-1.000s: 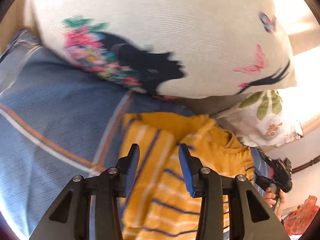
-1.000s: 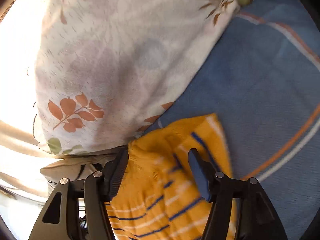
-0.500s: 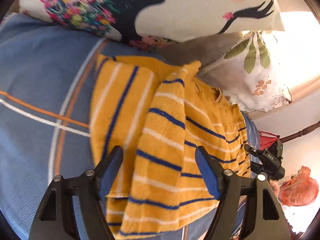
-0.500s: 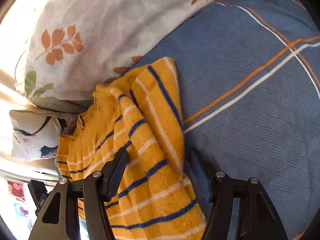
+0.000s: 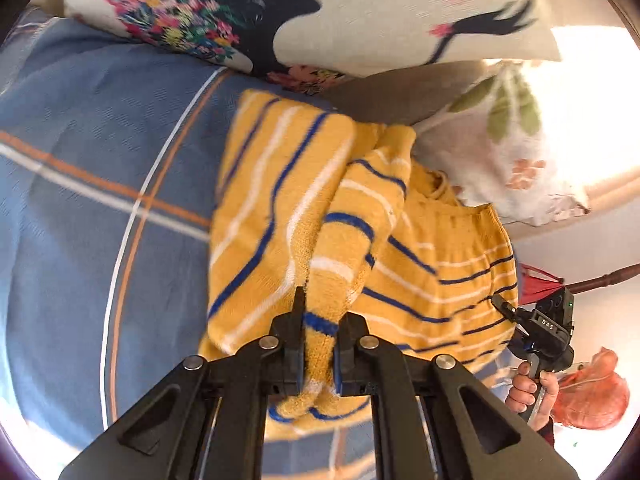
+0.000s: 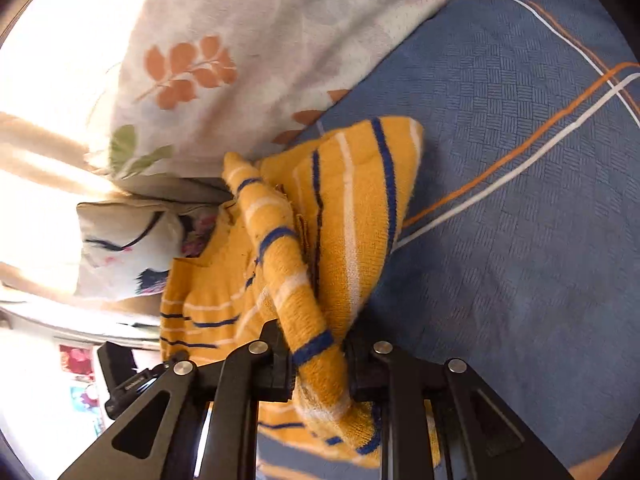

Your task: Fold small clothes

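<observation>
In the lower middle of the left wrist view, the left gripper (image 5: 318,344) is clamped on a bunched ridge of the yellow striped sweater (image 5: 280,216), jaws nearly together with only the thick knit between them. The rest of the sweater lies spread across the centre of the frame on the blue bedspread (image 5: 80,200), its far edge up against the pillows (image 5: 400,8) at the top. The right gripper (image 5: 508,306) shows small at the right edge, touching the sweater's side; whether it grips cannot be told from here. The risk is that the pinch holds several layers at once, so a lift would likely drag the folded panel out of line, or the loose knit may slip free

In the lower middle of the right wrist view, the right gripper (image 6: 318,356) is closed tight on a rolled sleeve or fold (image 6: 288,264) of the sweater (image 6: 360,184), which rises from the jaws toward the frame's centre. The leaf pillow (image 6: 240,40) fills the upper left, touching the sweater. Pulling toward it could snag or crumple the far edge; two grippers tugging apart could stretch the knit and undo the fold
</observation>
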{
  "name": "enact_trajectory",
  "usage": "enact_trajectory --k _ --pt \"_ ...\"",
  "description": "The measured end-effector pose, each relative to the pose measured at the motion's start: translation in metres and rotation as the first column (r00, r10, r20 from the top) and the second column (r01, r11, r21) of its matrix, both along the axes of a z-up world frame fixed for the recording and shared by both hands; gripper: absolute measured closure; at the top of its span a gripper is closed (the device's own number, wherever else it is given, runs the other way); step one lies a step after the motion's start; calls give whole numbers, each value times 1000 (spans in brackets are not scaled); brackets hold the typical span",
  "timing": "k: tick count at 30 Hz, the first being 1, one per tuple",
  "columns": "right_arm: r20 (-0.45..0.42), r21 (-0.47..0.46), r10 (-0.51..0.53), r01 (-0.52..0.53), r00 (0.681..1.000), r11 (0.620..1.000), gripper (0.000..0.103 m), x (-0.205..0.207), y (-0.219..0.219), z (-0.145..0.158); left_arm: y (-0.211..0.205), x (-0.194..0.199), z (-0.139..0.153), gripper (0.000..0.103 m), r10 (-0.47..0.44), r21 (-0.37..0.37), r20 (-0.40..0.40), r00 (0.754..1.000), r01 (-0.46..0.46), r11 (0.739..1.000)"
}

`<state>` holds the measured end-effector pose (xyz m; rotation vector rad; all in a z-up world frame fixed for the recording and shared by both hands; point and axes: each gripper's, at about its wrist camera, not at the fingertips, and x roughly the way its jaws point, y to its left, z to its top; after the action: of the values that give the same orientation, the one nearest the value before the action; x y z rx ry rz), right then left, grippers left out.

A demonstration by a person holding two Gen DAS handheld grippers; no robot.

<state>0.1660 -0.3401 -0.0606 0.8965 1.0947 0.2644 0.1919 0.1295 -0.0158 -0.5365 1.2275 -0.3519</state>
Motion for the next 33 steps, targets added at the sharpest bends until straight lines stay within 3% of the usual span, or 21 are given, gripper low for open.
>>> enact_trajectory --k 4,7,10,11,13,15,18,20,23,26,29,31,32,33 --pt "14 18 63 -63 998 998 89 -24 0 22 6 -32 16 94 26 3 -4 1000 -26 1000" --pt "-2 -83 104 -103 995 991 88 -36 4 22 12 -44 11 94 63 35 -28 998 -62 997" --pt "-45 -258 98 -106 994 960 78 -31 7 10 9 -37 -4 93 96 58 -29 995 -94 994" --pt "-58 -300 79 -93 995 949 68 -30 4 7 6 -33 -10 93 114 82 -22 993 -112 990" --pt "-62 -346 35 -55 997 937 58 -31 -2 8 9 -29 -15 93 142 91 -39 989 -138 986" --pt "-12 -351 28 -31 1000 936 57 -40 -7 24 14 -36 -1 92 139 53 5 990 -139 989" --pt "81 -453 96 -49 992 890 49 -45 4 56 16 -48 30 86 122 146 125 985 -140 979" --pt "118 -517 147 -66 982 853 45 -41 15 70 13 -52 46 75 97 184 189 977 -132 974" --pt "126 -535 208 -110 970 838 42 -24 33 72 2 -42 60 62 24 201 261 965 -79 976" --pt "105 -555 252 -154 962 818 42 4 54 61 -21 -21 57 57 -91 267 281 955 14 964" --pt "49 -589 278 -197 959 784 42 34 73 42 -55 -1 48 55 -235 363 288 929 121 924" --pt "2 -608 291 -230 957 760 42 47 81 30 -78 8 36 51 -333 462 274 902 181 868" --pt "-26 -614 296 -249 955 749 51 53 85 25 -87 13 27 51 -370 526 256 893 193 829" --pt "-47 -614 298 -263 953 744 69 57 88 20 -92 18 20 52 -392 588 227 891 196 785"
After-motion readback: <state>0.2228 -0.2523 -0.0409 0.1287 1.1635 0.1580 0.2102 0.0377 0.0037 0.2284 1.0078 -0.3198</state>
